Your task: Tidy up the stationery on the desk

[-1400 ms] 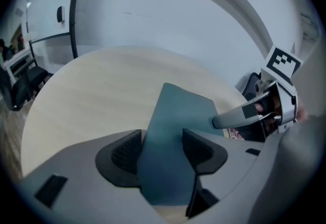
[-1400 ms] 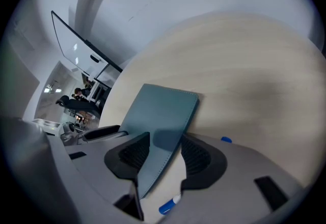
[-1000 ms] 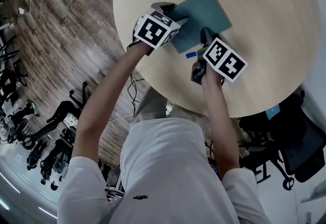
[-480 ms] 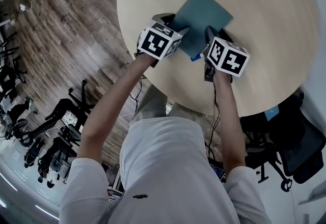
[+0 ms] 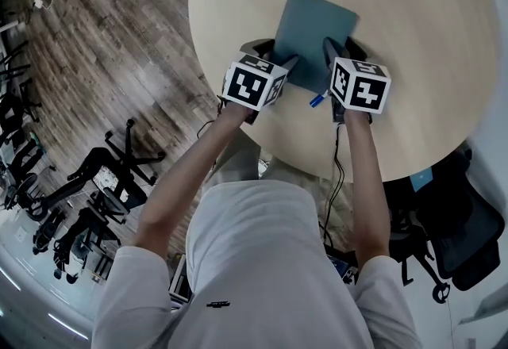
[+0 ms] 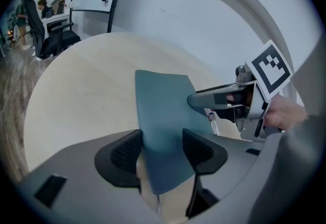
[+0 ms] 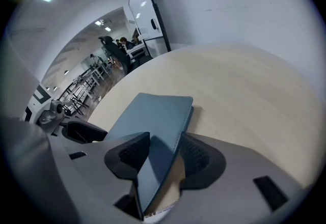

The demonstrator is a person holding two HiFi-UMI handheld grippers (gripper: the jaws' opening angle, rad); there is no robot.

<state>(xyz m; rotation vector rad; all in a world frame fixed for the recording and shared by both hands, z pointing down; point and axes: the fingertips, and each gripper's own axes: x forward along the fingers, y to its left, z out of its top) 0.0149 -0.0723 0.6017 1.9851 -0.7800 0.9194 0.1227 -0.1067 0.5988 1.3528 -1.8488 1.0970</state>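
Steady the notebook [image 5: 311, 30]
Your left gripper [image 5: 276, 54] and right gripper [image 5: 341, 49] both pinch its near edge; keep them level, moving together.

Office: swivel chairs [image 5: 460, 236], round table [image 5: 429, 6], plank floor [image 5: 103, 30], desks [image 6: 55, 17] beyond.

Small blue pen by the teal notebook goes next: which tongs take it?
Right. The small blue pen lies just beside the right tongs, farther from the left tongs. Both clamp the teal rectangular notebook, so release first.
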